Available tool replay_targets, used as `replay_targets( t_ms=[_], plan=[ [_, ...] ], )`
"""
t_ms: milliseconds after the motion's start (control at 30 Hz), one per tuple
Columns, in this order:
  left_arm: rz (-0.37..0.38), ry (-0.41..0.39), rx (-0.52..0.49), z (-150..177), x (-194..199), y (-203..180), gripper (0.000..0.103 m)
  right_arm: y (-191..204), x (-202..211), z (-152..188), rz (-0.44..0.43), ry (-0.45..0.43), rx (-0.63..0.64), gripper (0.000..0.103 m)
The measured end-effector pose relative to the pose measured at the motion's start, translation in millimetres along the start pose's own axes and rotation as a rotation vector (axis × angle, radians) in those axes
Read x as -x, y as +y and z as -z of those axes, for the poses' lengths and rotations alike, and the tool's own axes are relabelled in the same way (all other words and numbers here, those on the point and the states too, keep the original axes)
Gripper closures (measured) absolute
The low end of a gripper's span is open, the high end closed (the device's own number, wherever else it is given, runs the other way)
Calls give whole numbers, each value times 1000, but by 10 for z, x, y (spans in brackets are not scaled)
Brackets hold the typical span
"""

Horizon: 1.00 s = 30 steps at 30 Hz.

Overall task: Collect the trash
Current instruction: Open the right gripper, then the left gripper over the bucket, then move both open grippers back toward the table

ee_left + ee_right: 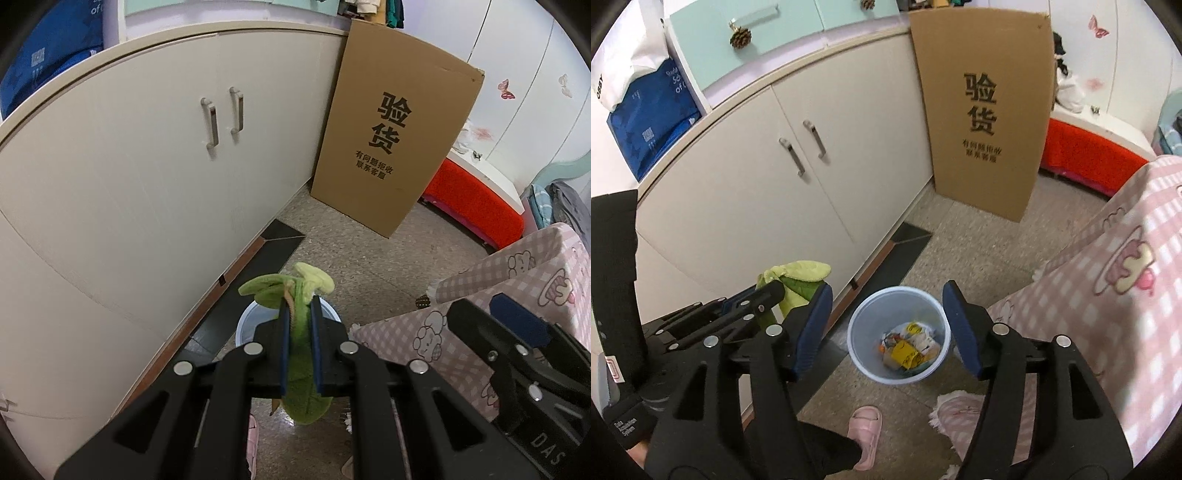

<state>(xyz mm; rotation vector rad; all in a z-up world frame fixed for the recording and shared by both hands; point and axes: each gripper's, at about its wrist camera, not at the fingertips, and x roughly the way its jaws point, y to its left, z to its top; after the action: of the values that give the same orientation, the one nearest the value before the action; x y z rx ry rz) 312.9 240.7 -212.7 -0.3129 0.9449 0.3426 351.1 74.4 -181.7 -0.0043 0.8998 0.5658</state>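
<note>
My left gripper (300,306) is shut on a green leaf-shaped plush piece (303,369) with pale green tips, held in the air above a pale blue waste bin (246,325) on the floor. In the right wrist view the bin (864,314) stands between my open, empty right gripper's fingers (886,306) and holds yellow and white wrappers (908,349). The left gripper (772,291) with the green plush (798,275) is to the left of the bin there. The right gripper (517,321) shows at the right edge of the left wrist view.
A cream cabinet (768,184) with two handles runs along the left. A tall cardboard box (986,110) leans at the back. A pink checked bedcover (1108,295) fills the right. A pink slipper (866,432) lies near the bin. A red bench (1086,155) stands behind.
</note>
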Motion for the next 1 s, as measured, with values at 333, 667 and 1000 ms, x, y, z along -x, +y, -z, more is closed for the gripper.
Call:
replay_targets(
  t_ms=[333,667,1000],
  plan=[
    [0,-18,-26,-120,-2,-210,90,-204,231,-66,26,-145,-71,35],
    [-4,30,22,-209,-221,-259,33,-318,142,-62,27,-118,-110,34],
    [9,-23,49,-165,106,-166,33,-264,415,-48,5,-135,-117,34]
  ],
)
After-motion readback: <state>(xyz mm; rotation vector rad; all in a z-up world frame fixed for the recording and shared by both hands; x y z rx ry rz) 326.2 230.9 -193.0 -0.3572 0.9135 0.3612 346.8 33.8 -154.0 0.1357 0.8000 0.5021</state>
